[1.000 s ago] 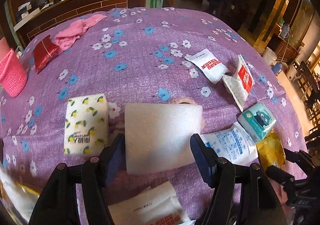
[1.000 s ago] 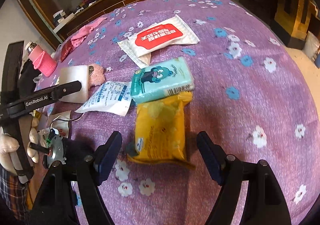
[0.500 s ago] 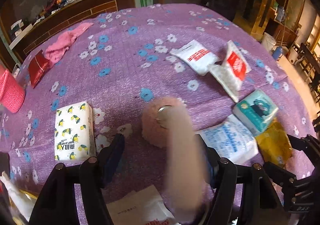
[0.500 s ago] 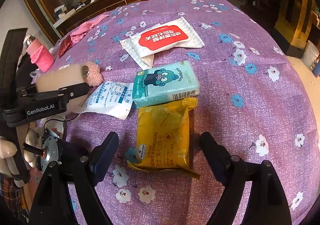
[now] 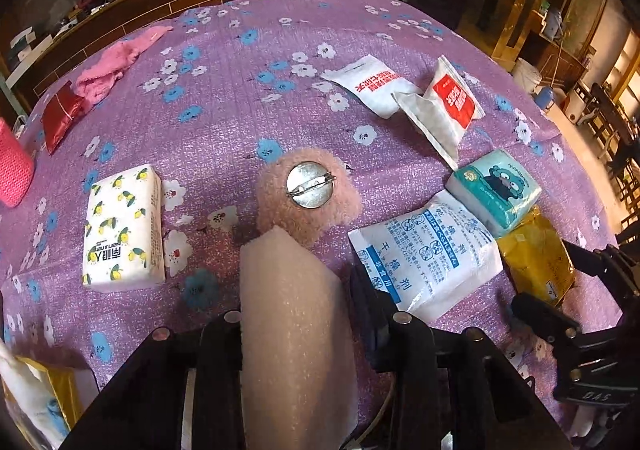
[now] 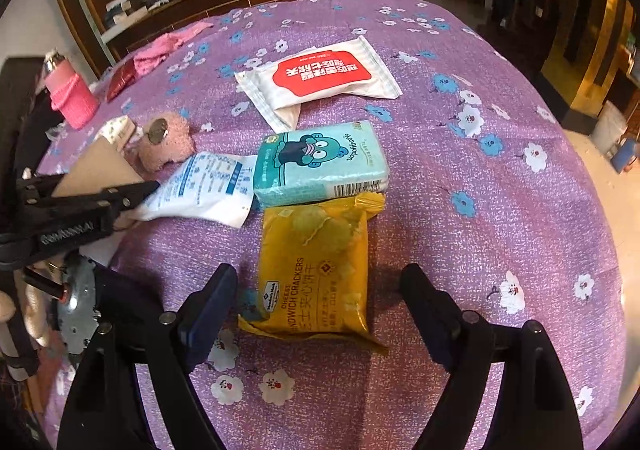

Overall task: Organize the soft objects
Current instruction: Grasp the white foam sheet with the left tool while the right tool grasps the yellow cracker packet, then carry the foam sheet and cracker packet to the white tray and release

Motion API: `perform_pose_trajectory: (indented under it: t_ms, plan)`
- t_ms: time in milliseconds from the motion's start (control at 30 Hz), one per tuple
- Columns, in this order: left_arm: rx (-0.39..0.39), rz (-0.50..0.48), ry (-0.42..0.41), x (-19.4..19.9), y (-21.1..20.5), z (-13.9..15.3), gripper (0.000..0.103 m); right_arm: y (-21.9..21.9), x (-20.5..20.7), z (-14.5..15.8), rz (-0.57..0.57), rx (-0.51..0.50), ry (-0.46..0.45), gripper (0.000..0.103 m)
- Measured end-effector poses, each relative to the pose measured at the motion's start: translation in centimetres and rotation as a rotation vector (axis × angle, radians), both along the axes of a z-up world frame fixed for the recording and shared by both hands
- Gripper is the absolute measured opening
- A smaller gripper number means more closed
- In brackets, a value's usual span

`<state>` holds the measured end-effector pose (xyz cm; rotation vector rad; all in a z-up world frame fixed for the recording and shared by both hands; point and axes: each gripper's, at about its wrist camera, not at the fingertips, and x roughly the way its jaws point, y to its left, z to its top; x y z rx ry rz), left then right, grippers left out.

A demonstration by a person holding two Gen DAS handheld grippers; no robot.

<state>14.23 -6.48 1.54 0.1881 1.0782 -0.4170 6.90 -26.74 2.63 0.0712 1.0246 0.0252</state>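
Left tool: jaws just closed, squeezed narrow on the pale foam block, which is held tilted above the table.
Ahead of the left tool: a pink plush badge lies pin side up, just past the foam's far edge.
Left of it: a lemon-print tissue pack is seen, bare cloth between.
Right of it: a white desiccant sachet lies just beside the right jaw.
Right tool: jaws are spread wide, empty, astride the near end of a yellow cracker packet.
Beyond that: a teal tissue pack touches the packet's far edge.
Open room: flowered cloth right of the right tool is free up to the table's rim.
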Motion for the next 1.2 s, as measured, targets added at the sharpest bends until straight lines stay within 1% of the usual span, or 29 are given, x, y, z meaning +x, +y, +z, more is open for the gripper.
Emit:
perform_pose_trajectory:
  t_ms: [33,133,200,233,267,300,333,400,567,867,1033,1200]
  plan:
    - [-0.005,0.004,-0.004,-0.1,0.1,0.1,0.016,0.2,0.1,0.0,0.0,-0.012,0.003,0.082]
    - [-0.031,0.024,0.004,-0.1,0.6,0.5,0.014,0.5,0.3,-0.2,-0.002,-0.041,0.007,0.082]
    - [-0.044,0.035,-0.005,-0.2,0.8,0.8,0.014,0.7,0.4,-0.3,0.0,-0.057,0.005,0.082]
    - [-0.05,0.034,-0.009,-0.3,0.9,0.9,0.013,0.8,0.3,-0.3,0.0,-0.065,0.002,0.08]
    - [-0.057,0.034,-0.014,-0.5,0.9,1.1,0.013,0.7,0.3,-0.2,-0.005,-0.079,-0.003,0.067]
    - [-0.061,0.032,-0.02,-0.6,1.0,1.4,0.013,0.7,0.1,-0.1,-0.011,-0.093,-0.011,0.057]
    - [-0.066,0.029,-0.029,-0.9,1.0,1.7,0.013,0.5,0.0,0.1,-0.013,-0.084,-0.018,0.045]
    - [-0.076,0.029,-0.041,-1.3,1.2,2.2,0.013,-0.3,-0.3,0.4,-0.021,-0.028,-0.015,0.044]
    - [-0.117,0.041,-0.052,-1.8,1.8,3.3,0.013,-1.5,-1.8,1.1,-0.046,0.016,-0.035,0.043]
    - [-0.217,0.092,-0.072,-3.5,4.3,6.0,0.013,-2.7,-5.3,3.8,-0.072,0.048,-0.095,0.043]
    - [-0.28,0.106,-0.089,-5.8,5.9,7.5,0.013,-2.3,-7.4,4.9,-0.067,0.055,-0.118,0.043]
    - [-0.333,0.11,-0.089,-8.8,7.3,7.9,0.013,-1.2,-8.9,5.7,-0.044,0.064,-0.13,0.043]
